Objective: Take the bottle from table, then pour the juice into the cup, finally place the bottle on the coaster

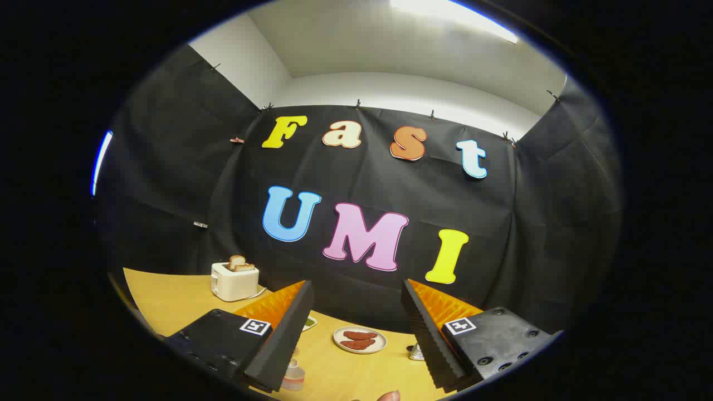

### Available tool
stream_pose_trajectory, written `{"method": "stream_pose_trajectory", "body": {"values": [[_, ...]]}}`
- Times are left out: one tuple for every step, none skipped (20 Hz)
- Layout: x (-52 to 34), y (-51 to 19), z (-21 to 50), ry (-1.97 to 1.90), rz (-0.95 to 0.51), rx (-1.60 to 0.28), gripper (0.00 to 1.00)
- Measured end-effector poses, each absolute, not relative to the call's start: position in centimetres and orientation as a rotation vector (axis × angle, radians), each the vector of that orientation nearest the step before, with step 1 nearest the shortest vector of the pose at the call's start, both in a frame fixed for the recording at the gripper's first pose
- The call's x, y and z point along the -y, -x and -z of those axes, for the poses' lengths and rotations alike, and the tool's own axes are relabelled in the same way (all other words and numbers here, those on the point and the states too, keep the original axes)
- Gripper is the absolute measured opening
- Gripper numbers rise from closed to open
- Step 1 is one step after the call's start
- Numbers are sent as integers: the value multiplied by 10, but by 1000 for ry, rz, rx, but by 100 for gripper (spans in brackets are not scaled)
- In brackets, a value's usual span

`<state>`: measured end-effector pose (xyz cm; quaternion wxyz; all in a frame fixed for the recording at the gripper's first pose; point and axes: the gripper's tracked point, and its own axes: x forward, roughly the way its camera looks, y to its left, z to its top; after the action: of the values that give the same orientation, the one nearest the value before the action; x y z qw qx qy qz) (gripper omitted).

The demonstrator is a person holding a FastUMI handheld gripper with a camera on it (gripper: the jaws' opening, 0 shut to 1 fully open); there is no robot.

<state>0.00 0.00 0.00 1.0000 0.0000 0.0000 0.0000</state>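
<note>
Desk (167,295): toaster (234,280), plate (360,340) seen.
Fingers (356,328): held wide, nothing gripped.
Bottle (293,376): low, beside left finger; upright.

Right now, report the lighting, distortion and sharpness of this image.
Gripper view: a ceiling light glares overhead, overexposed; fisheye bends the table edge and walls; the toaster and plate look fairly sharp, the bottle near the open gripper is dim and soft.
</note>
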Motion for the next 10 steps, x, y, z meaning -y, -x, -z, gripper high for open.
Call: {"method": "stream_pose_trajectory", "body": {"values": [[1, -2, 1, -4, 2, -1, 97], [2, -4, 3, -5, 1, -4, 97], [1, -5, 7, -6, -3, -10, 97], [0, -5, 8, -6, -9, -13, 97], [-1, -5, 9, -4, -14, -14, 97], [-1, -4, 10, 0, -17, -14, 97], [-2, -5, 10, 1, -20, -13, 97], [-2, -4, 10, -2, -21, -12, 97], [-4, -4, 10, -8, -25, -11, 97], [-6, -4, 11, -15, -29, -12, 97]]}}
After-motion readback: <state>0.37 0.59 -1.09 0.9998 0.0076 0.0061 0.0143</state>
